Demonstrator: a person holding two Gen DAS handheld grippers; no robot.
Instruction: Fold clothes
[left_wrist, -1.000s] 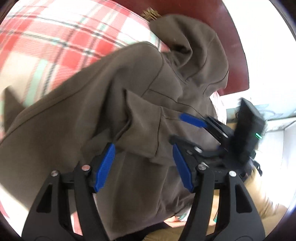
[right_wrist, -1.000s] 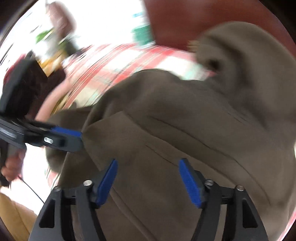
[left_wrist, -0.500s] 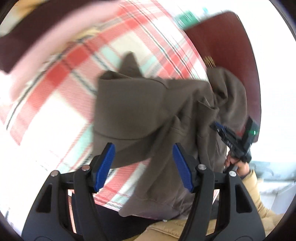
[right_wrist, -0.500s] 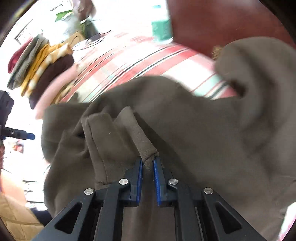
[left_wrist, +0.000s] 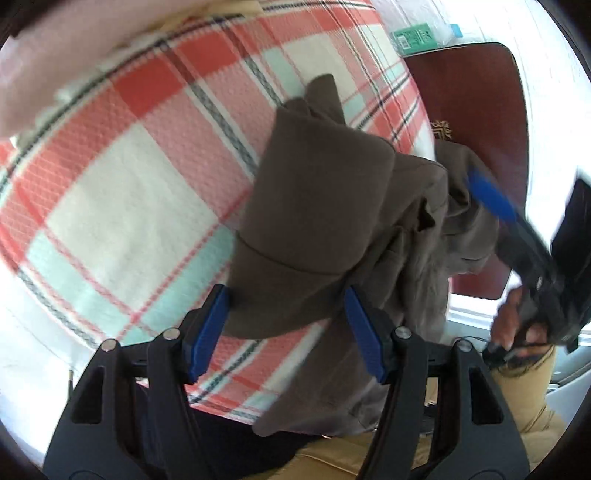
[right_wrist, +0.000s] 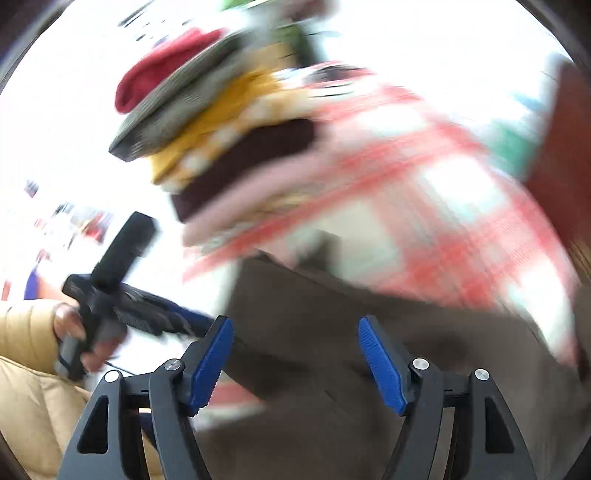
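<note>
Plaid cloth (left_wrist: 122, 177); both tongs (left_wrist: 286, 332) agape over hoodie (left_wrist: 314, 221).

Hoodie (left_wrist: 317, 206) on tablecloth (left_wrist: 122, 192) w/ clothes stack (right_wrist: 221, 122) behind, chair (left_wrist: 476, 110) beyond.

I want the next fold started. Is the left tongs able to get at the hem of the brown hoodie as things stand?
Probably yes. The left tongs are open with the hoodie hem lying right between the pads on the plaid cloth, nothing in between.
</note>
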